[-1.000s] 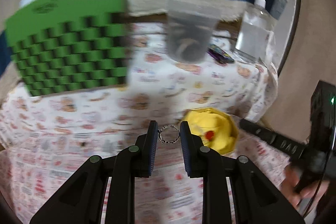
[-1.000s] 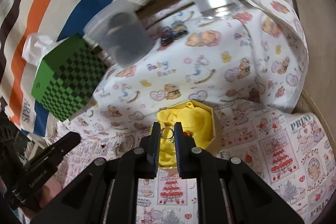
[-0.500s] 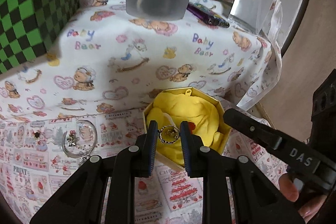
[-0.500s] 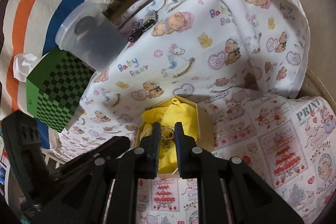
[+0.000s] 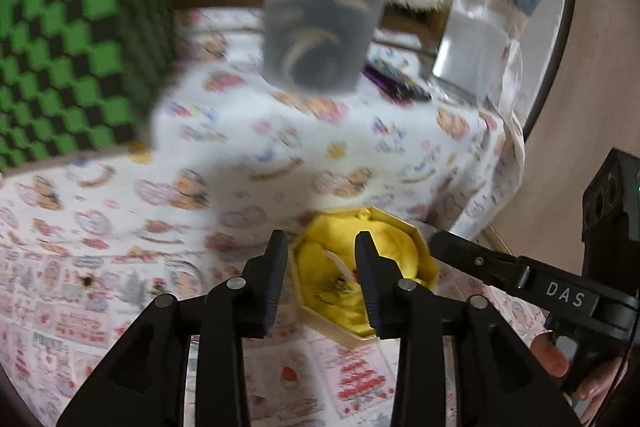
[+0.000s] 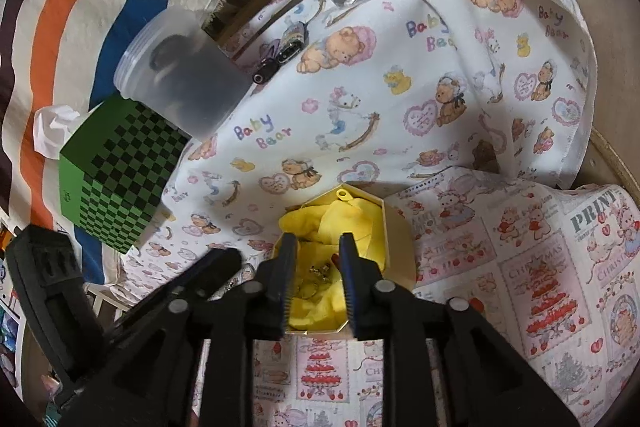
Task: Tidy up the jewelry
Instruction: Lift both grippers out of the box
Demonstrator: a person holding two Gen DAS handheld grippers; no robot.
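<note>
An octagonal cream box (image 5: 425,257) lined with yellow cloth (image 5: 394,247) sits on the patterned tablecloth; it also shows in the right wrist view (image 6: 400,247). Small metal jewelry pieces (image 5: 334,287) lie on the cloth, also seen in the right wrist view (image 6: 316,277). My left gripper (image 5: 320,281) is open and empty above the box's left part. My right gripper (image 6: 316,277) is open and empty over the jewelry. The right gripper's finger (image 5: 476,261) reaches in from the right.
A green checkered box (image 6: 116,179) stands at the left. A translucent plastic cup (image 6: 180,83) and a clear pump bottle (image 5: 472,39) stand at the back. A dark hair clip (image 6: 288,47) lies between them. A small dark item (image 5: 86,281) lies on the cloth at left.
Both grippers have opened and the rings they held now lie in the yellow-lined box. The left gripper has tilted up and back a little.
</note>
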